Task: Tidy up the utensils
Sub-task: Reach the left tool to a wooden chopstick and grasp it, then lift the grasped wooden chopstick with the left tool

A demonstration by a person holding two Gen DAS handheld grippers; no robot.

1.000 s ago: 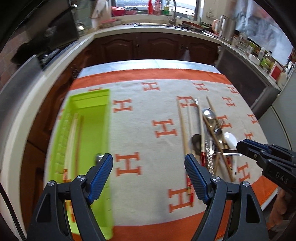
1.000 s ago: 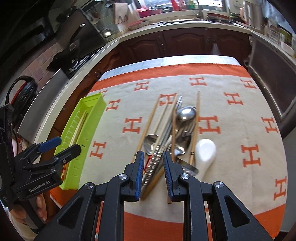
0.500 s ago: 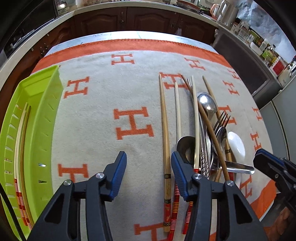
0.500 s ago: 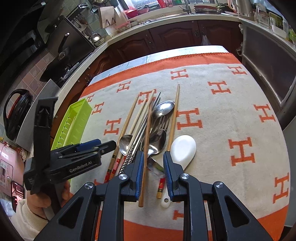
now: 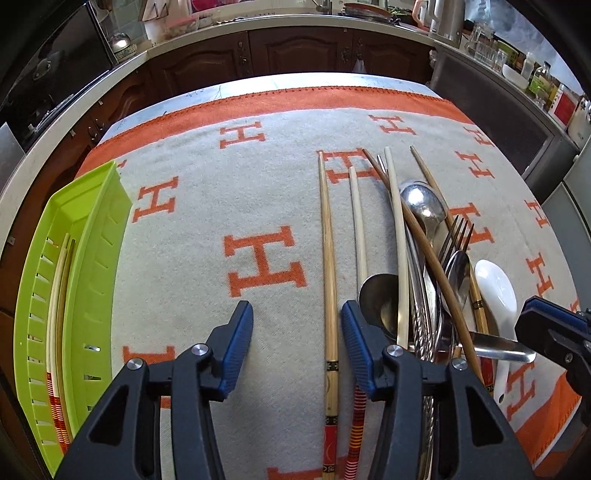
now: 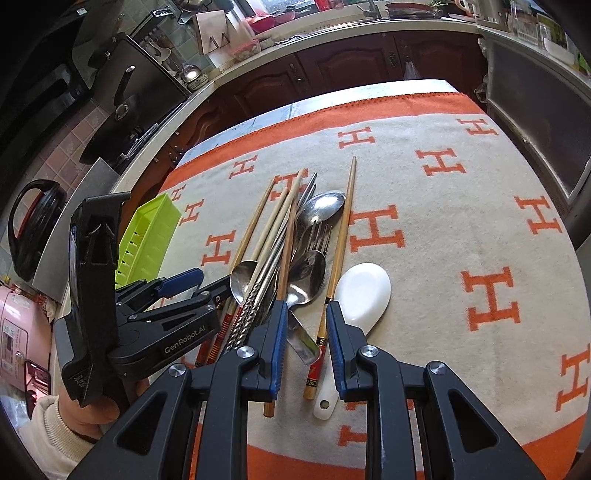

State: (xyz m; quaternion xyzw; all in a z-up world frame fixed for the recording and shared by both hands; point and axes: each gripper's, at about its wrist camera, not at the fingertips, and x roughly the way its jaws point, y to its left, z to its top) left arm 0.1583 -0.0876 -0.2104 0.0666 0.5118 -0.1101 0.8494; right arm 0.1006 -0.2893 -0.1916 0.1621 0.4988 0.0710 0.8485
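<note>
**Chopstick alignment before pickup**

Chopstick, light wood with a red-banded butt, lies on the blanket parallel to the left gripper axis, between its parted fingers and nearer the right one; neither pad touches it. Right gripper stands narrowly parted, gripping nothing, over the mixed pile: steel spoons, fork, white ceramic spoon. Green slotted tray sits well apart, leftward.

Home kitchen, wooden cabinets, stove, kettle
</note>
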